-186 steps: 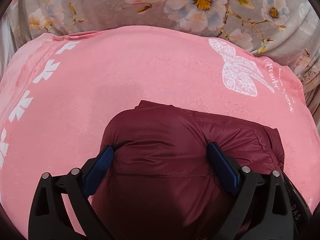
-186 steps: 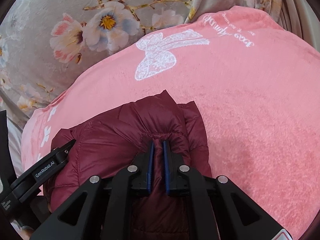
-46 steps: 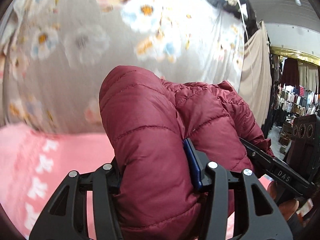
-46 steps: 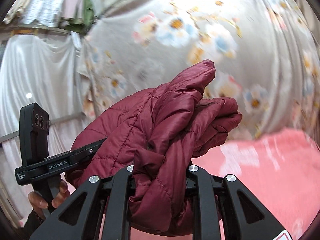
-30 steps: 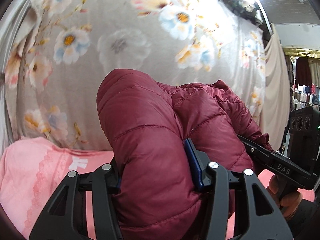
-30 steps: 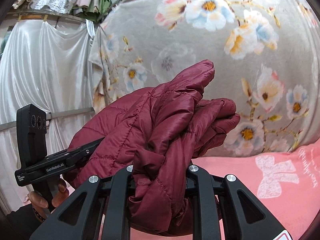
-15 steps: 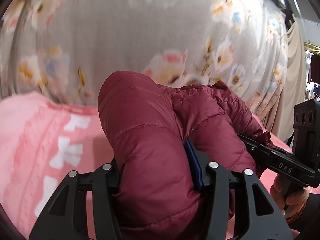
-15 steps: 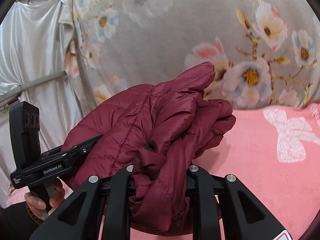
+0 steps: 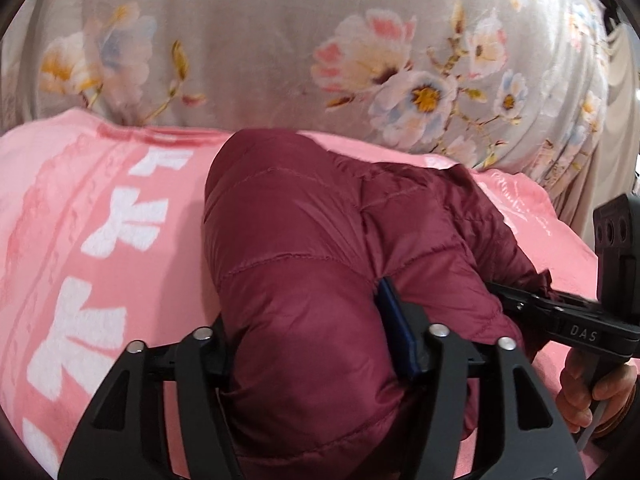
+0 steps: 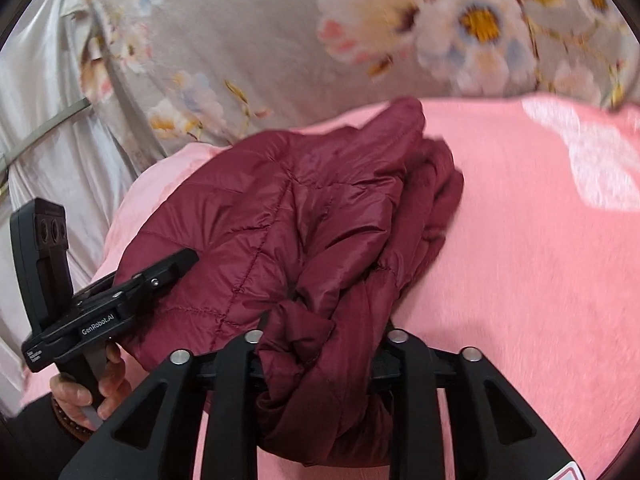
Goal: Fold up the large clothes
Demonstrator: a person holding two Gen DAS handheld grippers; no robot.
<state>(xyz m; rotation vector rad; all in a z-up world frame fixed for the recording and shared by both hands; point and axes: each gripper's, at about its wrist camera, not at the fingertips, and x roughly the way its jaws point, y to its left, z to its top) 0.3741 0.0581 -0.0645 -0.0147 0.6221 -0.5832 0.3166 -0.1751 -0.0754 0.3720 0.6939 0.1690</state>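
A folded maroon puffer jacket [image 9: 304, 248] is bundled between both grippers, over the pink blanket [image 9: 100, 240]. My left gripper [image 9: 312, 328] is shut on one end of the bundle; a blue pad [image 9: 396, 328] presses its right side. My right gripper [image 10: 320, 344] is shut on the other end of the jacket [image 10: 288, 220], its fingertips buried in fabric. The right gripper's body shows in the left wrist view [image 9: 560, 316], and the left gripper's body in the right wrist view [image 10: 132, 292]. I cannot tell whether the jacket touches the blanket.
The pink blanket [image 10: 520, 260] with white bow prints covers the surface below. A grey floral cloth [image 9: 280, 40] hangs behind it. A white satin curtain [image 10: 40, 120] hangs at the left in the right wrist view.
Both grippers have tilted and come down with the jacket from in front of the floral cloth toward the pink blanket. Both grips are unchanged.
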